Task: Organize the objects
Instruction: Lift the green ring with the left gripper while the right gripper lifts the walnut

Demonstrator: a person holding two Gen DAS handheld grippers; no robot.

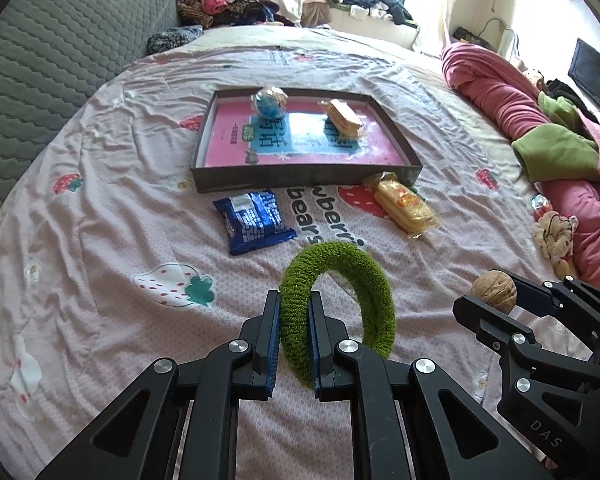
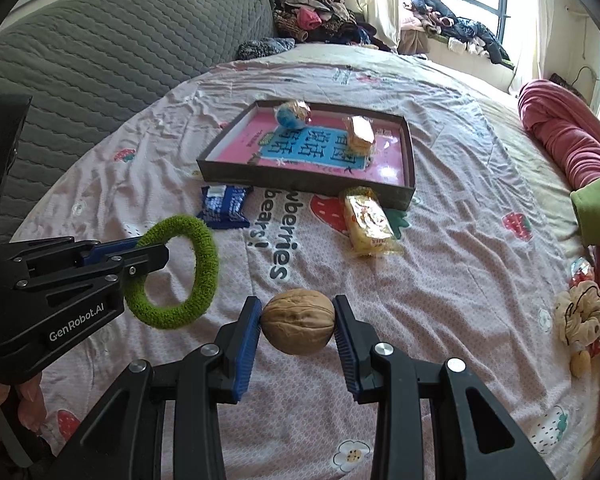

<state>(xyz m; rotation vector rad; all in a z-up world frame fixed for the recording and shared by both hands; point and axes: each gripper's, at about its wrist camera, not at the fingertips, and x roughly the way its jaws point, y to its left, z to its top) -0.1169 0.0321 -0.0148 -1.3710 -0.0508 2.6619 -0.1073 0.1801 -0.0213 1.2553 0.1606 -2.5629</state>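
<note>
My left tongs point(image 1: 294, 334) are clamped on a green ring point(image 1: 336, 296), a fuzzy loop pinched through its near side so the rest of it stands up and arcs to the right, clear of the bed point(image 1: 100, 208). My right tongs point(image 2: 298, 322) are clamped on a walnut point(image 2: 298, 321), the blue pads pressing on its two ends, and it too hangs above the sheet. From the right wrist view the left tongs sit just to the left, the ring hanging off their tip.

Ahead on the strawberry-print sheet lies a shallow dark box point(image 1: 306, 176) with a pink printed floor. Inside it, at the far edge, sit a round blue wrapped sweet point(image 1: 269, 104) on the left and a wrapped biscuit point(image 1: 344, 118) on the right, apart from each other. In front of the box's near wall lies a blue packet point(image 1: 253, 220), flat on the sheet, and to its right a yellow wafer pack point(image 1: 405, 205), one end just beside the box's near right corner. A rolled pink quilt point(image 1: 512, 100) lies along the right side of the bed, and a grey quilted headboard point(image 1: 60, 40) rises on the left.
</note>
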